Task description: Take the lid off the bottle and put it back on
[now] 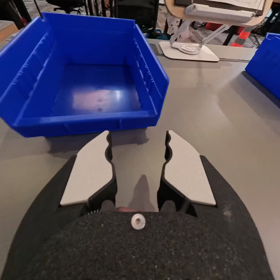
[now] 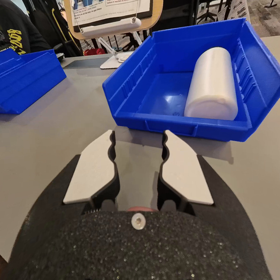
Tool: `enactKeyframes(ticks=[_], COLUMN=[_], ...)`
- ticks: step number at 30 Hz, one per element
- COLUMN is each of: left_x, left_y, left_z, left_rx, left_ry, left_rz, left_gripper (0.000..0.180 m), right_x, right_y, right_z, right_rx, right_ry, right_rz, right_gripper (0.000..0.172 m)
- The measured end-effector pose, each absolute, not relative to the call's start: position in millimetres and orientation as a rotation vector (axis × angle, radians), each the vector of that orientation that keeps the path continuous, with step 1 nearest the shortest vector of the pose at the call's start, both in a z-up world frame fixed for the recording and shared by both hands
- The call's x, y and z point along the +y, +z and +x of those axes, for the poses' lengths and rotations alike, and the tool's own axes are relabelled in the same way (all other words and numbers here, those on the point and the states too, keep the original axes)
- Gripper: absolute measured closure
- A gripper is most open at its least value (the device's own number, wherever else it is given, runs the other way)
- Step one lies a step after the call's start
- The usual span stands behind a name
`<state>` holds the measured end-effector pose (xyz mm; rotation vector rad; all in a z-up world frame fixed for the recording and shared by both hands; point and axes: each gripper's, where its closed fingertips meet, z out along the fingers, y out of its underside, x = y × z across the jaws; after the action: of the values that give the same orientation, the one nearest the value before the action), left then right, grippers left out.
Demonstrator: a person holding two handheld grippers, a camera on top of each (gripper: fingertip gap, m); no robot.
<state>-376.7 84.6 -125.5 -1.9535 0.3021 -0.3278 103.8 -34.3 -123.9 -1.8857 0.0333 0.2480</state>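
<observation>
Nearest in each wrist view is a hand-held gripper over the grey surface (image 2: 75,121). The left hand-held gripper (image 1: 138,133) has its 2 white-topped, black-padded fingers spread apart with only bare surface between them. The right hand-held gripper (image 2: 138,133) stands the same way, fingers apart and gripping nothing.

Just beyond the right hand-held gripper's tips sits a blue bin (image 2: 174,125), and inside it, against its right wall, lies the bottle (image 2: 212,84). It is 1 white, slightly translucent cylinder on its side, smooth-walled, its flat round end facing the camera and a dark edge showing at its far end. Whether that near end is the lid or the base cannot be told.

Just beyond the left hand-held gripper is another blue bin (image 1: 90,121), with a glossy floor. In all, 2 blue bins show, each appearing at the edge of the other view.

Farther back on the surface stands 1 white stand (image 1: 189,51) carrying a wooden board with a printed sheet (image 2: 112,15). Behind it, at the left of the right wrist view, is a person's dark sleeve (image 2: 16,37).
</observation>
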Motion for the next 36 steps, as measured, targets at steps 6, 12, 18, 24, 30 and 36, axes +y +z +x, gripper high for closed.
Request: enactKeyframes(ticks=[6,12,18,24,30,36], left_x=[80.1,47.2,12.7,54.7,87.8,81.4], left_y=[-122.8,-118.9,-124.6,-132.6,-133.1,-132.3], left_z=[-327.3,-193.1,-16.6,75.4,57.3,12.2], left_rx=[0.469,0.715,0.928,0.832,0.547,0.465], left_ry=[-0.357,-0.669,-0.915,-0.686,-0.559,-0.447], left_rz=[-1.912,-1.942,-2.065,-2.135,-2.145,-2.094], left_gripper=[0.113,0.105,0.1,0.113,0.168,0.176], right_x=[-50.1,-57.0,-62.6,-74.1,-75.6,-54.8], right_y=[-122.1,-118.1,-120.0,-120.5,-132.2,-138.6], right_z=[113.7,123.1,157.9,194.2,212.3,179.9], right_rx=[0.052,0.109,0.264,0.398,0.584,0.5], right_ry=[0.195,0.227,0.099,-0.039,-0.106,-0.056], right_rz=[-1.881,-1.855,-1.844,-1.826,-1.843,-1.904], right_gripper=[0.113,0.113,0.106,0.097,0.102,0.107])
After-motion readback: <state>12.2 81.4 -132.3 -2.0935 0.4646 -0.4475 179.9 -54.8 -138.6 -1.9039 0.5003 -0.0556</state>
